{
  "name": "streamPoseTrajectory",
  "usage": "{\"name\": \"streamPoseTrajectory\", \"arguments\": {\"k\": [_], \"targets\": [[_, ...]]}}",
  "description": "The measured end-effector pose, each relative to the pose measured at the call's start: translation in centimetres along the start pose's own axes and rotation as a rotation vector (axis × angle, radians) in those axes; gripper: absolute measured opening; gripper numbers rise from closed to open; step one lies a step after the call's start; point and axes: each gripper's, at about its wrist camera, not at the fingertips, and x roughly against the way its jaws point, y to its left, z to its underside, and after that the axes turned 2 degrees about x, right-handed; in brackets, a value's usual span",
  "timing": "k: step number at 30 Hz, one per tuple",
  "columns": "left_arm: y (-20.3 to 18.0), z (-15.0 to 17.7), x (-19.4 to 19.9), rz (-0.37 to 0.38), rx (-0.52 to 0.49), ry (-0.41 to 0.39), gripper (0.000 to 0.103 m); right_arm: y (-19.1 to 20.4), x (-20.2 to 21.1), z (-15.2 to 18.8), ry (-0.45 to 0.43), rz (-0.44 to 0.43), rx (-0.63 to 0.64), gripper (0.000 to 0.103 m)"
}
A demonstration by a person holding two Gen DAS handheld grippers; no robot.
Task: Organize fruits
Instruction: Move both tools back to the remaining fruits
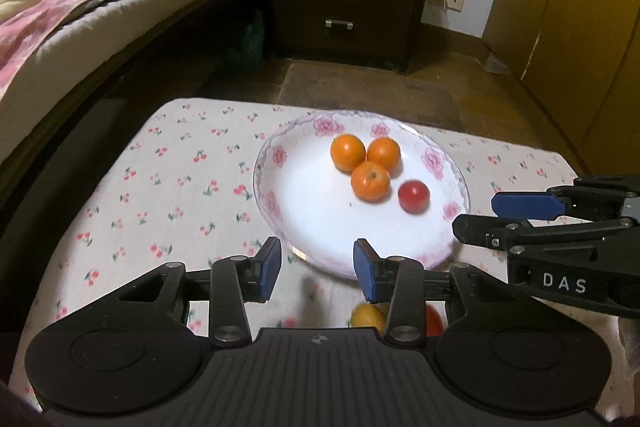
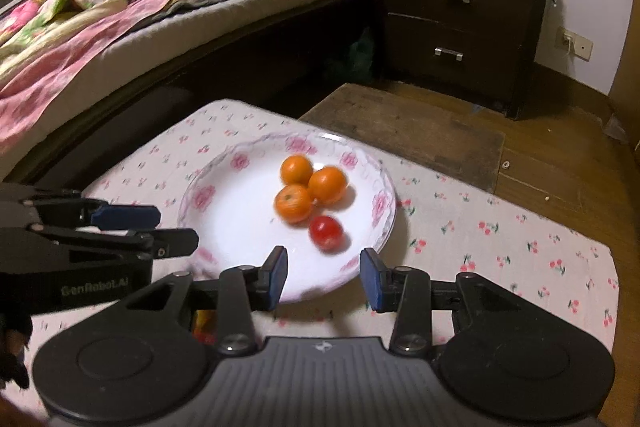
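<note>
Three oranges [image 1: 370, 165] lie clustered and touching on the far half of a flower-rimmed plate [image 1: 276, 155], with a small red fruit [image 1: 414, 195] just beside them, so the sorting appears partly done; a yellow fruit [image 1: 366, 315] and another red one [image 1: 434, 319] sit off the plate on the cherry-print cloth [image 1: 160, 167], half hidden. The left gripper [image 1: 316, 269] and right gripper [image 2: 324, 277] hover at the plate's near rim, jaws spread and empty, probably freed for those remaining pieces.
</note>
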Motion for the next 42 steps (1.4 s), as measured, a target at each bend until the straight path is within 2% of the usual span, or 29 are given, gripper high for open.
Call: {"name": "streamPoseTrajectory", "arguments": {"k": [11,19,27,32,36,42], "targets": [[-0.2,4.2,3.0,0.051,-0.016,0.066,0.051,1.2,2.0,3.5,0.069,-0.045,0.02,0.046],[-1.0,7.6,3.8,0.104,-0.098,0.118,0.052,1.8,2.8,4.2,0.072,-0.076,0.03,0.046],[-1.5,8.4,1.9,0.109,-0.13,0.147,0.052,1.9,1.8,4.5,0.105,-0.089,0.032,0.046],[-2.1,8.0,1.5,0.104,-0.153,0.121,0.051,1.8,1.1,4.7,0.125,-0.098,0.025,0.047],[-2.4,8.2,1.7,0.1,-0.176,0.115,0.039,1.5,0.6,4.7,0.13,-0.1,0.019,0.051],[-2.5,8.6,2.3,0.098,-0.188,0.11,0.037,1.5,0.3,4.5,0.123,-0.101,0.022,0.052]]}}
